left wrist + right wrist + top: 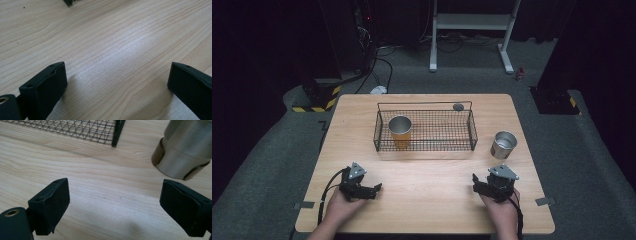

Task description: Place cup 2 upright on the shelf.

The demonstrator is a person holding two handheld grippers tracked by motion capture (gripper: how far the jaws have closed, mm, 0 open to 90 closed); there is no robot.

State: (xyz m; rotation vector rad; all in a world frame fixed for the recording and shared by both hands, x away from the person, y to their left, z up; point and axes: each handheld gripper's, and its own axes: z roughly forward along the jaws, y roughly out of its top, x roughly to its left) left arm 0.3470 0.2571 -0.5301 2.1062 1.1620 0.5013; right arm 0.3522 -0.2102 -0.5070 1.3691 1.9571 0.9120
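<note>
My right gripper: jaws spread wide, nothing between them, resting low over the wooden table near its front edge; I judge it is parked open so it can take a round cup in one move.
Steel cup: the nearest thing to my right gripper, just ahead of it and slightly to its right, standing upright on the bare wood, apart from the jaws. In the right gripper view the steel cup sits above my right-hand jaw, so I would need to swing a little that way before closing.
Wire basket: ahead and to the left of my right gripper, its near corner beside the steel cup without touching it.
Gold cup: upright inside the wire basket, at its left end, well beyond my left gripper; it suggests the basket is where cups go.
My left gripper: jaws also wide apart and empty, with only wood grain between them; it rests near the front edge, well apart from both cups.
Likely next: the steel cup, judged by reach.
</note>
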